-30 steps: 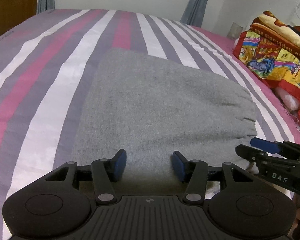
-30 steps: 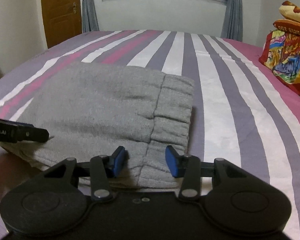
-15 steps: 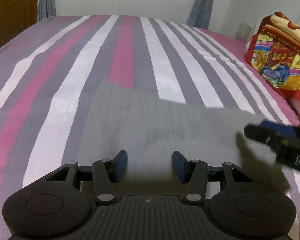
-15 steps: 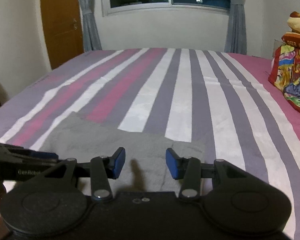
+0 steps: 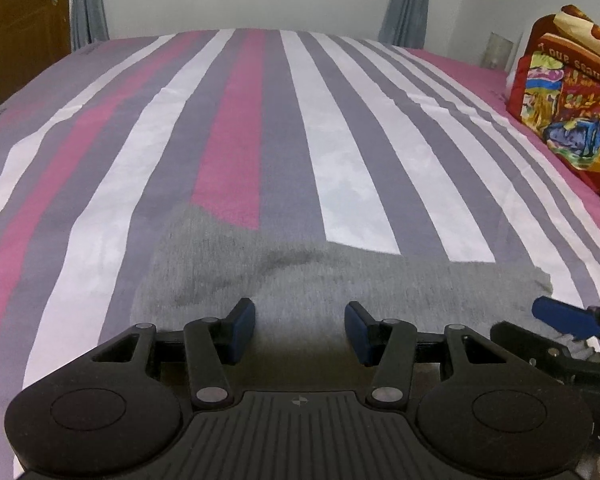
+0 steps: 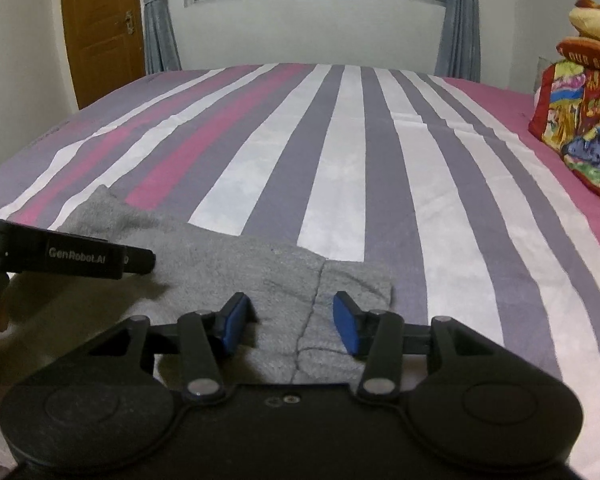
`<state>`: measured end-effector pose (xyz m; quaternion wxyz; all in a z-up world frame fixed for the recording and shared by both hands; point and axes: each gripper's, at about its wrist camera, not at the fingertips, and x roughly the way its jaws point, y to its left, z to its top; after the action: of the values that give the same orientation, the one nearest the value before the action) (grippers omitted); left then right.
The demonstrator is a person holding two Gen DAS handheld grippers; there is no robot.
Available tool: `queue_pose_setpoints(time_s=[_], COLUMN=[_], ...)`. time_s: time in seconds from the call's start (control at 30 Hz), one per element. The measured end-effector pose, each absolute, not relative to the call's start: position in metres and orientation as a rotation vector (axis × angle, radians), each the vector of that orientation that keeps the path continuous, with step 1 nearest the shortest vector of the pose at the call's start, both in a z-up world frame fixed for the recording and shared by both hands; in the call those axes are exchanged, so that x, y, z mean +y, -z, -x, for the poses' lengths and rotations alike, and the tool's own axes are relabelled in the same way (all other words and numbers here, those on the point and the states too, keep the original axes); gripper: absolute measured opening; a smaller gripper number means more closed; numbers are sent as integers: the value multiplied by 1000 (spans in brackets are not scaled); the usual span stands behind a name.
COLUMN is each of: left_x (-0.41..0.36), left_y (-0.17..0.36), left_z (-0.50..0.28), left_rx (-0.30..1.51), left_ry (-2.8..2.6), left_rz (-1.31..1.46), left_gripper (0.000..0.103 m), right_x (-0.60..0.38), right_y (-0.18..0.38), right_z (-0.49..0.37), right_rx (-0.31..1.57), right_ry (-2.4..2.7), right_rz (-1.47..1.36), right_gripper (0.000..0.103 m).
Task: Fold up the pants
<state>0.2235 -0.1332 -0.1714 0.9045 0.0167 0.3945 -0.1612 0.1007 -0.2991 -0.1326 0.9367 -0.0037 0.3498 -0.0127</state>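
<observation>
Striped sheet in pink, white and grey covers the bed (image 6: 380,168), which fills both views. Bright printed pillow (image 6: 580,128) sits at the bed's right edge, well apart from the work.

Grey pants (image 5: 308,280) lie near the front edge of the bed, already folded into a compact block w/ the gathered waistband (image 6: 352,280) on the right end.

Left gripper (image 5: 300,330) hovers over the near edge of the pants, jaws apart, nothing between the pads. Right gripper (image 6: 286,322) hangs over the waistband seam, jaws apart and opening, cloth below but not pinched.

Judging by this, the fold looks about done, so the step is likely a last tidy or backing off. To do it well: keep both sets of jaws clear of the cloth so no layer drags; if an edge needs squaring, press flat from above, don't pinch, and move both hands evenly so the stack doesn't skew.
</observation>
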Motion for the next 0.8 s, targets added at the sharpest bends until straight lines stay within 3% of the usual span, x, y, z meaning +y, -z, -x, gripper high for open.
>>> queue_pose_setpoints(time_s=[0.37,0.8], left_x=[-123,-106], left_y=[165,167], left_z=[-185,-113], left_rx=[804,791], left_ry=[326,352], left_rz=[-39,-89], left_gripper=[51,51], right_x=[-298,-288], right_y=[103,127], right_z=[-64,-27], right_rx=[641,696], right_ry=[6,7], right_rz=[-75,20], right_gripper=[47,49])
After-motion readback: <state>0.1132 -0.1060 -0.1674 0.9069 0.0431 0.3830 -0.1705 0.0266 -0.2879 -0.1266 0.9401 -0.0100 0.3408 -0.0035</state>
